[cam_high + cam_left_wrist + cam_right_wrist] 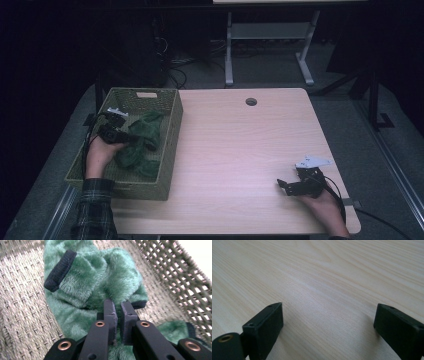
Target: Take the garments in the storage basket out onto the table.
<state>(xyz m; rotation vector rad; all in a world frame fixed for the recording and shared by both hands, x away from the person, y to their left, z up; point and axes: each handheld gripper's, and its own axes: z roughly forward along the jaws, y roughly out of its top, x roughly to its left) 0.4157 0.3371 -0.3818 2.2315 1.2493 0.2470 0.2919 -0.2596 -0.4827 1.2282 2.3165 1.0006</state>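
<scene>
Counter (240, 150) of pale wood carries a woven basket (170, 145) at nine o'clock, with a green fleece garment (100, 282) inside. The left hand-held gripper (119, 303), jaws nearly together, pinches that fleece. At four o'clock the right hand-held gripper (328, 317) rests wide open, holding nothing.

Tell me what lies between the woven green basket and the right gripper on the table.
Only bare light wood table lies between the basket and the right gripper, in the high view.

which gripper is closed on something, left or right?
The left gripper, in the woven basket: its fingers pinch the green fleece garment. The right gripper sits over bare table, fingers wide apart.
</scene>
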